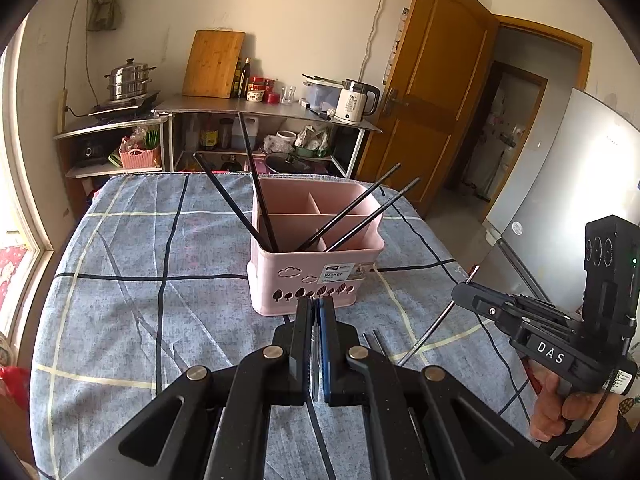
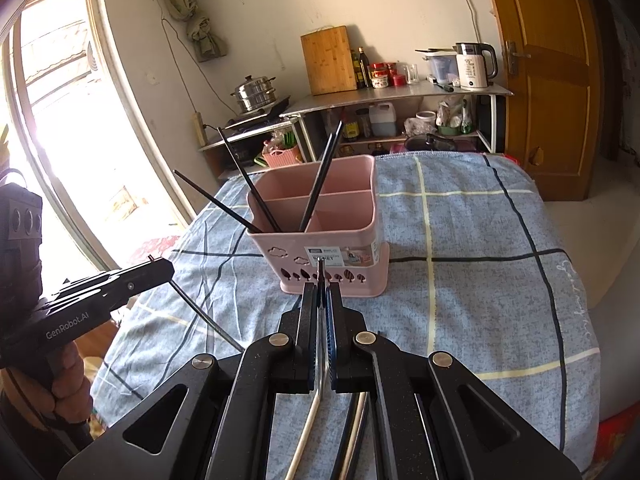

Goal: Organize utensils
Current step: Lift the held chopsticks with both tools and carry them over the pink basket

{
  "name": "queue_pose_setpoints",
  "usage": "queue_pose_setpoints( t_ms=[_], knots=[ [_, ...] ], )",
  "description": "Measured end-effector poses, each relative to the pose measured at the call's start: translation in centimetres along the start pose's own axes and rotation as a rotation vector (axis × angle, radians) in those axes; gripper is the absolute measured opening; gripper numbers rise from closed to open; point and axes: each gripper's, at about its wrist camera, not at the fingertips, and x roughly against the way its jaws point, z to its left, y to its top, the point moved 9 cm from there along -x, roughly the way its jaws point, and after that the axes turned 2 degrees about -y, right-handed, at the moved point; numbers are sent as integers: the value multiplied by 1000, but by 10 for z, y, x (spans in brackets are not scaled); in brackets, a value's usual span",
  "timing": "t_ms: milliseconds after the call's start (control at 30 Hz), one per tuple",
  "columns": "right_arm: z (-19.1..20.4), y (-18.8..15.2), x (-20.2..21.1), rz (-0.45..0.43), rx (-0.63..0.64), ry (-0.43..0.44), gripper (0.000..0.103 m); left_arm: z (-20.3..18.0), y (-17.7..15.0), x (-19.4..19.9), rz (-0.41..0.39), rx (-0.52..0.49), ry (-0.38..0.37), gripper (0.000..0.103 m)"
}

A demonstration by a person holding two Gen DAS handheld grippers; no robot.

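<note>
Both hand-held grippers are clenched on thin utensils. Our left hand-held gripper (image 1: 315, 308) pinches a slim dark stick, probably a chopstick, whose length slants down below the fingers, as the right wrist view shows (image 2: 208, 316). Our right hand-held gripper (image 2: 322, 292) grips a thin metal utensil (image 2: 320, 276) whose tip pokes out just past the pads while its bent shaft runs back under the jaws.

Just ahead, the pink basket (image 1: 316, 280) stands upright on the counter (image 1: 160, 240), which is covered with a blue checked cloth. Four black chopsticks (image 1: 256, 184) already lean in its front compartments, splayed left and right; the rear compartments look empty.

We judge the risks as these: each grip is narrow, so a utensil could pivot or slip between the pads as we tilt it to drop in. The leaning chopsticks cross the openings, so an incoming tip could knock them, or catch the rim and tip the light basket. Two grippers converging on one basket could also collide.
</note>
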Motion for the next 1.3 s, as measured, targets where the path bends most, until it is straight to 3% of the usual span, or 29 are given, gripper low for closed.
queue_pose_setpoints(
  t_ms=[333, 933, 1300],
  knots=[
    [4, 27, 19, -64, 15, 17, 4, -6, 25, 11, -14, 4, -12, 3],
    [24, 116, 28, -214, 19, 55, 4, -15, 138, 25, -156, -25, 3, 3],
    [26, 140, 0, -231, -8, 55, 4, 14, 154, -8, -142, 14, 21, 3]
  ],
)
